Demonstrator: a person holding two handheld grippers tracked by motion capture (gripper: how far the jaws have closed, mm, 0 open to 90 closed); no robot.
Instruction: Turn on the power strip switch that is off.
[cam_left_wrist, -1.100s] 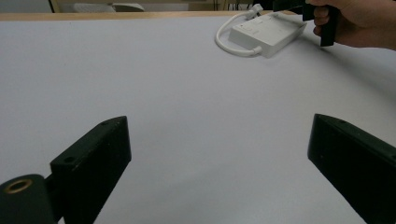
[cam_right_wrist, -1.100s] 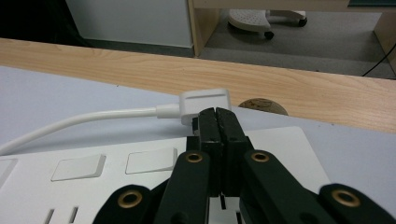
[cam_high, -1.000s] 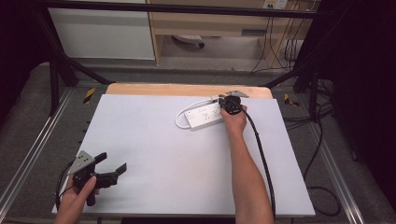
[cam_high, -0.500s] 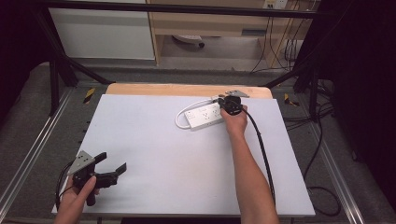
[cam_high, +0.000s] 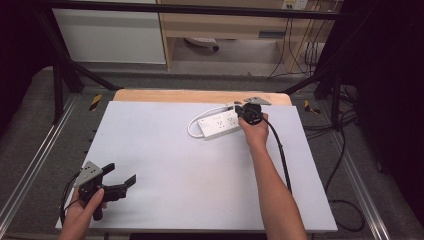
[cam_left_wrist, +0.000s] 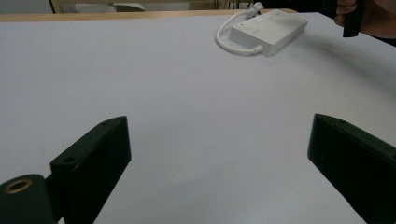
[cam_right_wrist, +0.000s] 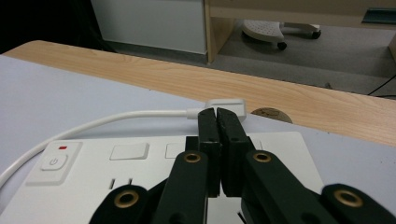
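White work surface (cam_high: 165, 165) covers most of the table, with a wood strip along the far edge and shelving and floor cables beyond.

Power strip (cam_high: 219, 125) lies flat at far centre-right. Long axis runs roughly left-right in the high view, slightly skewed. White cord (cam_high: 192, 125) loops off its left end, comes round the far side and ends in a flat plug (cam_right_wrist: 226, 105) lying behind the strip.

Right gripper (cam_high: 248, 113) sits over the strip's right end, jaws pressed together, nothing between them. Tips point across the strip toward the plug, which is just beyond them, no contact visible. Power button (cam_right_wrist: 54, 162) is at the opposite end, to the left along the axis.

Left gripper (cam_high: 121, 181) is parked at the near-left corner, jaws wide apart, holding nothing, well apart from the strip.

Right hand is clearly the nearer one. My read: a plug grab needs the jaws opened first.
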